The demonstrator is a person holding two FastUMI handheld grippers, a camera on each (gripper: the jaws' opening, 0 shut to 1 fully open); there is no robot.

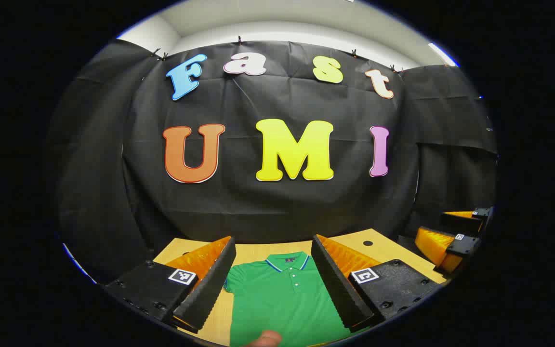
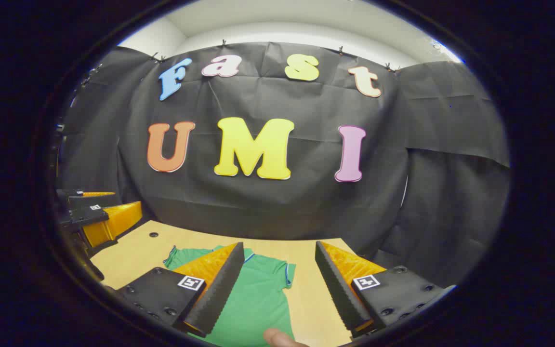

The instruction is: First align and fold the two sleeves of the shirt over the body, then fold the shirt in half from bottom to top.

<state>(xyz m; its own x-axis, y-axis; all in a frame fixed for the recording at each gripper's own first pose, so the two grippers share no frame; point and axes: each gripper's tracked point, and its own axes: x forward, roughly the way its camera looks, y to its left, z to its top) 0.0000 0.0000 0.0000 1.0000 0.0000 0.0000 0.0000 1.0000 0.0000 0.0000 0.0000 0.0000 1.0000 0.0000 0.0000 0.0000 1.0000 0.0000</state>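
Black cloth wall (image 1: 277, 202) is hanging across the back of the booth, draping round both sides; a pale ceiling strip (image 1: 277, 19) is showing above it. Below the wall, a light wooden table (image 1: 354, 241) is butting up against the cloth, with a small dark hole (image 1: 367, 243) near its far edge.

Green polo shirt (image 1: 282, 294) is lying flat on the table, collar pointing toward the wall, buttons up, short sleeves spread out; in the right gripper view one sleeve (image 2: 288, 274) is sticking out sideways.

Left gripper (image 1: 272, 279) is hovering above the shirt, fingers spread wide, gripping nothing. Right gripper (image 2: 277, 284) is hovering over the shirt's side, likewise spread wide and empty; it is also showing beside the table's corner (image 1: 455, 241).
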